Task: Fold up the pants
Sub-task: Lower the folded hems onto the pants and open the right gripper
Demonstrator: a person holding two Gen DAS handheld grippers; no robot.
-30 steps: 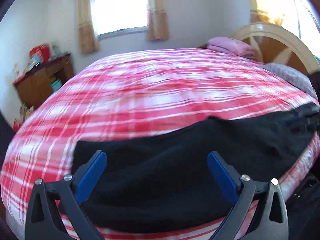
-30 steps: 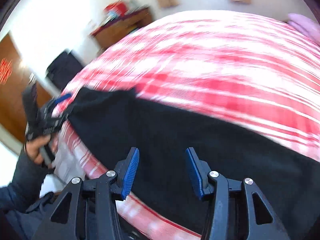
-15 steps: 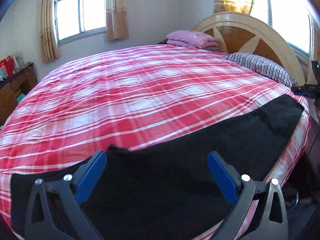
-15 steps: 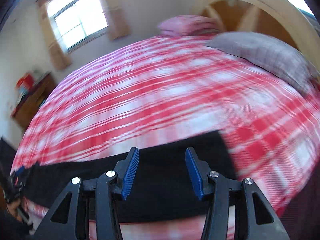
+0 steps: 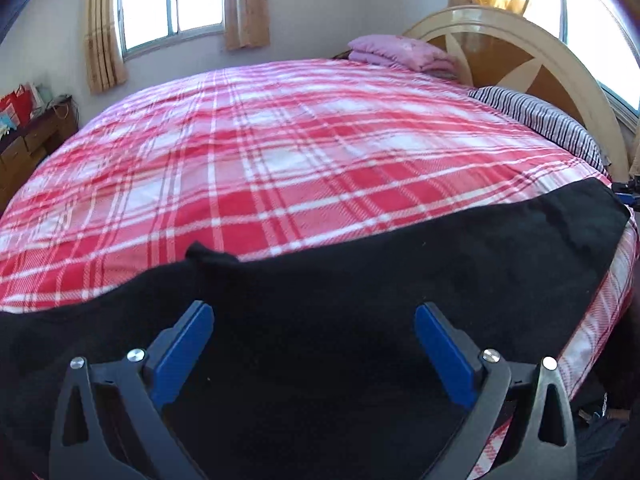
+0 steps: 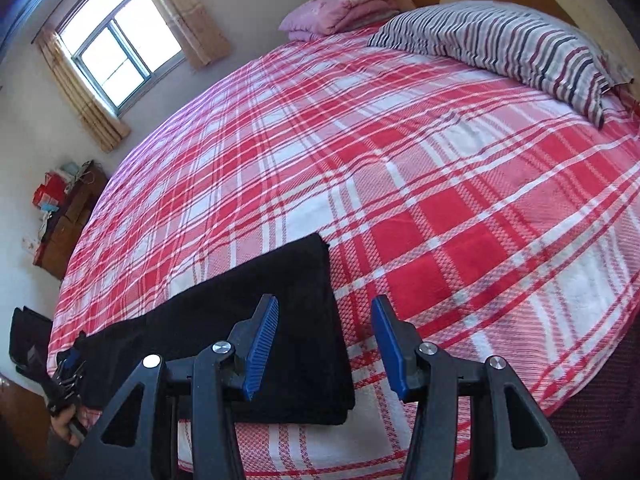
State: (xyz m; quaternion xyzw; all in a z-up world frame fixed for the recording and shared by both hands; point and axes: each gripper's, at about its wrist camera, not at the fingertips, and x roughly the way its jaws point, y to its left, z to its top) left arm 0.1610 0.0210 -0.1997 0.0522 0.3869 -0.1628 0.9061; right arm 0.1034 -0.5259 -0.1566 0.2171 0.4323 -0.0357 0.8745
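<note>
Nearest us, our left gripper (image 5: 312,336) hangs with its jaws spread wide and empty above the black pants (image 5: 360,320), which lie flat along the near edge of the bed (image 5: 280,140). Our right gripper (image 6: 324,332) stands half apart, holding nothing, over the pants' right end: one finger above the cloth, the other above the plaid blanket. Farther off lies a striped pillow (image 6: 520,44).

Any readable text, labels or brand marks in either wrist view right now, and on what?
No text can be read.
Red packages on the wooden cabinet: any print is too small and blurred.
Black pants, plaid bedspread, striped pillow: no label or lettering shows.
</note>
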